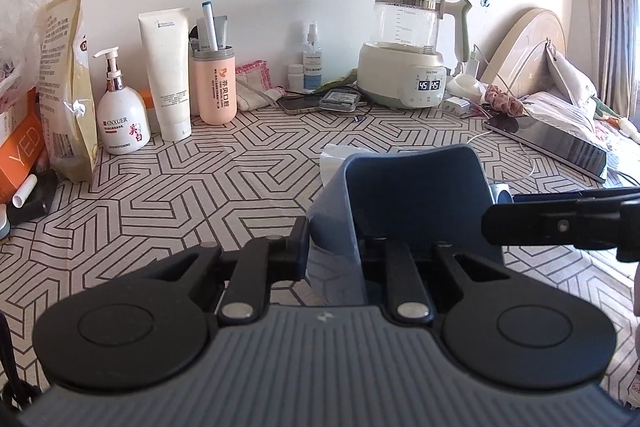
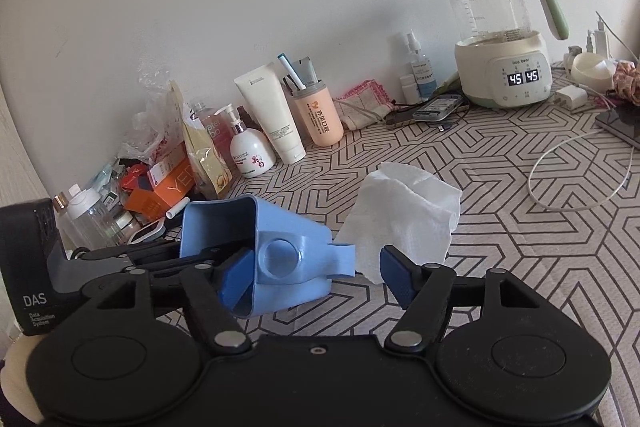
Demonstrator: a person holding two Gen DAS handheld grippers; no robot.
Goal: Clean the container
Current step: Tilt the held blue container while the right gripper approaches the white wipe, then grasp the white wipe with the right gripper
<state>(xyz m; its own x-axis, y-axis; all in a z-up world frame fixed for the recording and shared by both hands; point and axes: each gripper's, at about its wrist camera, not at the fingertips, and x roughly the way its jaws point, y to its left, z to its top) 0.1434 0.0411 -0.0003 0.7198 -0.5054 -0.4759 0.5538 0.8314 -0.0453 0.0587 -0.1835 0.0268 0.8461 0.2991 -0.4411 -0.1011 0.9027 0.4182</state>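
Left gripper [image 1: 332, 247] clamps one wall of the blue container [image 1: 404, 203], one finger outside and one inside, tipping it on its side so the mouth faces away and the inside can be reached. Seen from the right wrist, the container [image 2: 276, 251] is held over the patterned tablecloth [image 2: 500, 187], its round side socket and short spout facing the camera.

Right gripper [image 2: 316, 277] stands wide open with nothing pinched; its left blue pad [image 2: 236, 279] sits just beside the container's wall, the right pad in front of the wipe, so neither is gripped. The jaws look spread to take something up, probably the wipe.

Just beyond, a crumpled white wipe [image 2: 408, 215] lies on the cloth beside the container, within easy reach for the cleaning, which does not appear to have begun.

Along the wall stand a pump bottle [image 2: 252, 155], a white tube [image 2: 272, 119], a peach cup [image 2: 320, 119] and a glass kettle [image 2: 500, 35], well apart from the work.
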